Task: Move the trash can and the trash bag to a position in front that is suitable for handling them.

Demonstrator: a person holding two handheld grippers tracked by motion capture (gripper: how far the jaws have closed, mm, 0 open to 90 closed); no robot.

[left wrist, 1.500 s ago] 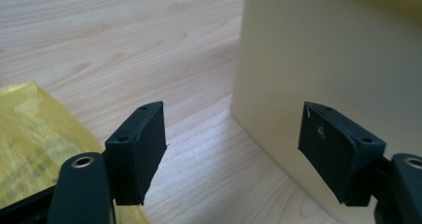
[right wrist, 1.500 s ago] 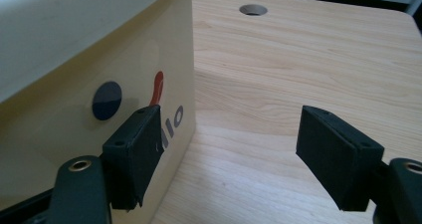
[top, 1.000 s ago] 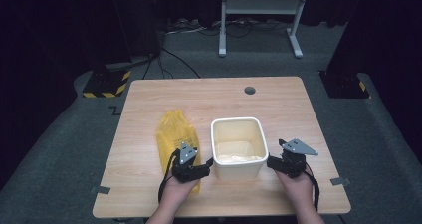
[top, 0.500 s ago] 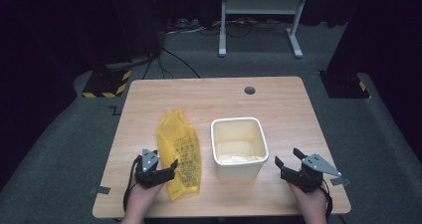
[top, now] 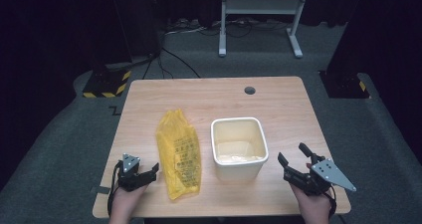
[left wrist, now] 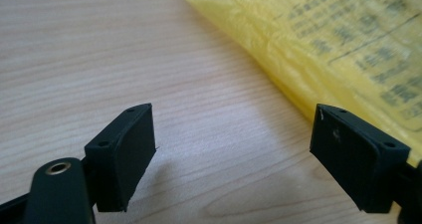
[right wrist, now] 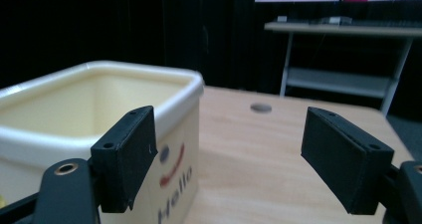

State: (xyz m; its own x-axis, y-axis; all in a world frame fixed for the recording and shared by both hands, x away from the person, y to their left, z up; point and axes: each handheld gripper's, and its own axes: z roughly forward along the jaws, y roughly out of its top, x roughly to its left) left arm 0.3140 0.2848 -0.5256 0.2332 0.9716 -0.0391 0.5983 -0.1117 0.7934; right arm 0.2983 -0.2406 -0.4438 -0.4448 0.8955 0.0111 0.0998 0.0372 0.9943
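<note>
A crumpled yellow plastic bag (top: 179, 152) with dark print lies flat on the wooden table (top: 209, 99), left of a cream square tub (top: 238, 173). My left gripper (top: 152, 171) rests low near the front edge, just left of the bag's lower end, pointing at it. Its jaws have just been opening and stand wide with bare wood between them; the bag (left wrist: 338, 45) edges past the right pad in the left gripper view. My right gripper (top: 291, 153) sits right of the tub, open after its jaws have just been opening, nothing between them. In its view the tub (right wrist: 179, 149) stands at left.
A round cable hole (top: 250, 90) sits near the table's far edge, also seen as a hole (right wrist: 261, 107) beyond the right jaws. A white metal stand (top: 259, 7) and cables are on the floor behind. Black-and-yellow striped blocks (top: 104, 84) flank the table.
My left hand has slid left, off the bag's lower part to the bare wood beside it. My right hand has drawn away from the tub to the right and nearer the front edge.
</note>
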